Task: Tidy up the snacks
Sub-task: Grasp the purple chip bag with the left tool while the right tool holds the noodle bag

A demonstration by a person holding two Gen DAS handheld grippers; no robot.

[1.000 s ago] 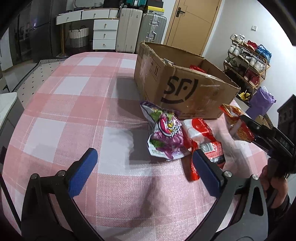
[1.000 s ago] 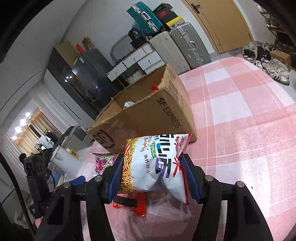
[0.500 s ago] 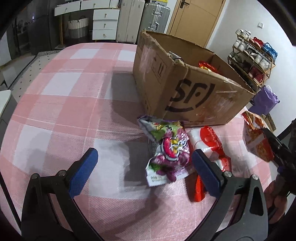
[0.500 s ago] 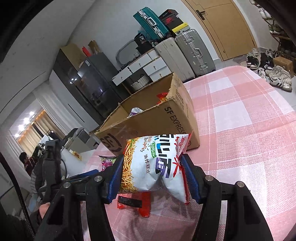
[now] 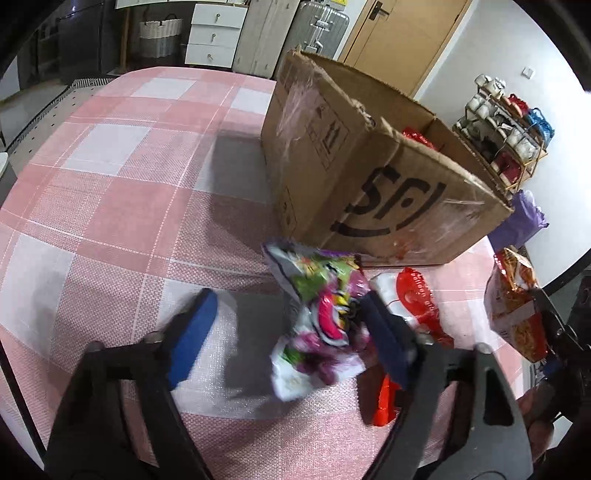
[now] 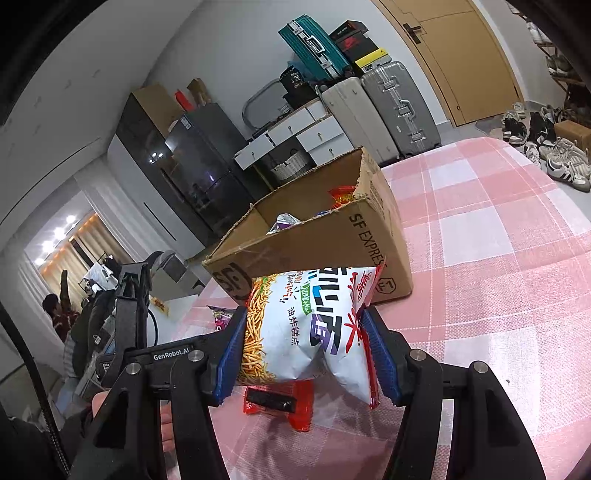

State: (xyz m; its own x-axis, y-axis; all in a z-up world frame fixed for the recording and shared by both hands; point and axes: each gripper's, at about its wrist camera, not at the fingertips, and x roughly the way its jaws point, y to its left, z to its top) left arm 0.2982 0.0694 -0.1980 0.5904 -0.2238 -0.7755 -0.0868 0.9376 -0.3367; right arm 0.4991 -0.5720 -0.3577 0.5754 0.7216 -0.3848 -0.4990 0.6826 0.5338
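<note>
An open cardboard box (image 5: pixel 388 173) marked SF stands on the pink checked table (image 5: pixel 122 192), with snack bags inside. My left gripper (image 5: pixel 291 343) is open, low over the table, its right finger against a purple and green snack bag (image 5: pixel 317 317). A red and white bag (image 5: pixel 417 302) lies just right of it. My right gripper (image 6: pixel 303 350) is shut on a white noodle-snack bag (image 6: pixel 306 325) and holds it above the table in front of the box (image 6: pixel 325 243). That bag also shows in the left wrist view (image 5: pixel 513 310). A red packet (image 6: pixel 280 402) lies under it.
Suitcases (image 6: pixel 376 107) and white drawers (image 5: pixel 214 33) stand beyond the table's far edge. A shoe rack (image 5: pixel 506 125) is at the right wall. Shoes (image 6: pixel 557 155) lie on the floor. A person (image 6: pixel 59 314) sits in the background.
My left gripper has moved forward and down to the purple bag, its fingers narrowing somewhat. My right gripper has risen a little with the noodle bag, so more of the box's inside shows.
</note>
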